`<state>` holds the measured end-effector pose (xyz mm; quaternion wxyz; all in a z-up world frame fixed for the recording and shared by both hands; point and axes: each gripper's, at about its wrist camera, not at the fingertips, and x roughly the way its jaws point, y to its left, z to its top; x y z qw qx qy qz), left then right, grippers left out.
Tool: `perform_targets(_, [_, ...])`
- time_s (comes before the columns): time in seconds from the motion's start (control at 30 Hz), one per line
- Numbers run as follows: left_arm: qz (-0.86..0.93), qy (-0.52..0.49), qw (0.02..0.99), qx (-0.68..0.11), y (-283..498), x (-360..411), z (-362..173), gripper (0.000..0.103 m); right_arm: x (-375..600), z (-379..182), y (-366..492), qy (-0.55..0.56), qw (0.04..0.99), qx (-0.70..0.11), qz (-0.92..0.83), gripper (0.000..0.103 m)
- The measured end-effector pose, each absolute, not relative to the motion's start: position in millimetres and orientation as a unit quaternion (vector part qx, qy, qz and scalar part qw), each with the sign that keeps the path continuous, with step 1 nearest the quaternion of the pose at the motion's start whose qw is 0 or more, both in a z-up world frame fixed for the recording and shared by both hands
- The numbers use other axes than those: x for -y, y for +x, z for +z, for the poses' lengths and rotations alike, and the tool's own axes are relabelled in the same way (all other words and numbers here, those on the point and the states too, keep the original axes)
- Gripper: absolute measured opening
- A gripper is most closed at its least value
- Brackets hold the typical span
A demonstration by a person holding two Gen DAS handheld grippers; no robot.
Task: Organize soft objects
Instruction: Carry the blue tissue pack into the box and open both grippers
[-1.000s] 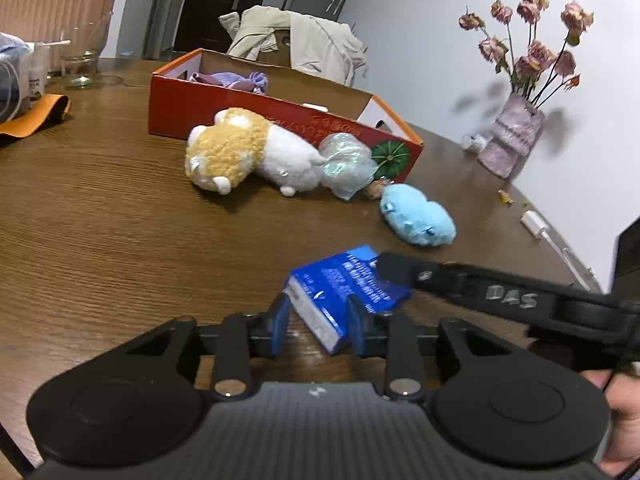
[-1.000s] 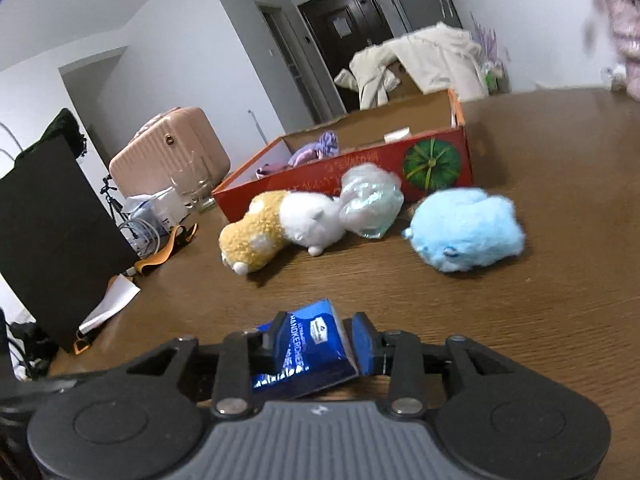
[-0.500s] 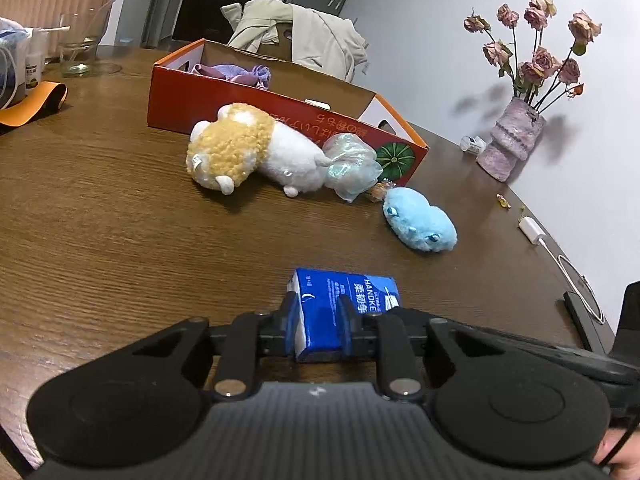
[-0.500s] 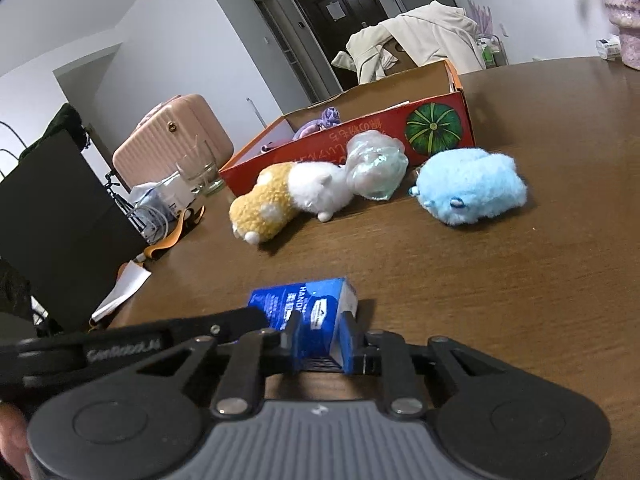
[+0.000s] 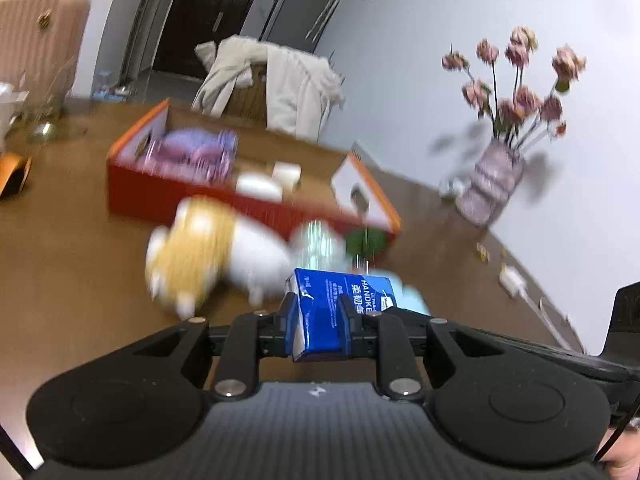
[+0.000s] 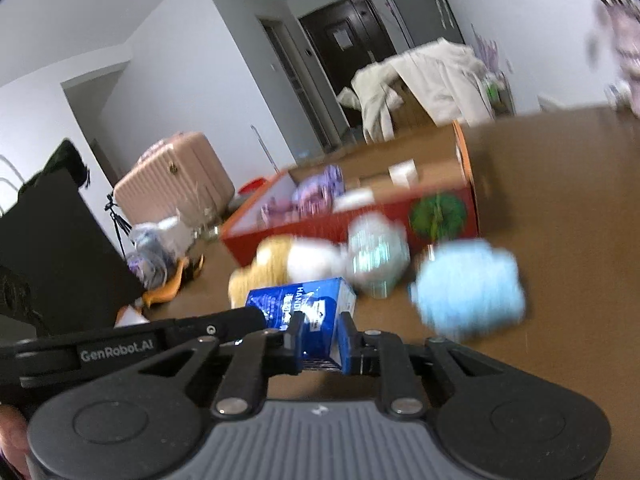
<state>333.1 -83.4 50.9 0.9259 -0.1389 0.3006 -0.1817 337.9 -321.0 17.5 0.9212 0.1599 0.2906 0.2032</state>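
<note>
A blue tissue pack (image 5: 340, 312) is pinched from both ends: the left hand-held gripper (image 5: 318, 326) is pressed onto one end and the right hand-held gripper (image 6: 318, 340) onto the other, so the pack's long axis is spanned between them. The pack appears to be held clear of the bench (image 5: 72, 264), though blur leaves the gap uncertain. The red cardboard box (image 5: 168, 192), open at the top and already holding a purple soft item (image 5: 196, 152) and white packets (image 5: 260, 186), lies ahead of both grippers, beyond a yellow-and-white plush (image 5: 208, 256), a crinkled clear bag (image 5: 316, 242) and a light blue plush (image 6: 468, 288) that lie on the bench in front of the box's near wall. The coming move is judged to turn on carrying the pack forward over those toys and the near wall; neither hand is clearly nearer.
</note>
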Motion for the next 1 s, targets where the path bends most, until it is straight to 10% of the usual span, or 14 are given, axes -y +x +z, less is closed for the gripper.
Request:
perform_targets(0.57, [-0.103, -0.159, 0.897, -0.4, 630, 78, 53, 0.021, 288, 15, 635, 0.186, 0.885, -0.399, 0.151, 0.016])
perform_targets(1.0, [-0.105, -0.124, 0.898, -0.408, 647, 84, 42, 0.025, 280, -3, 650, 0.15, 0.889, -0.417, 0.114, 0.019])
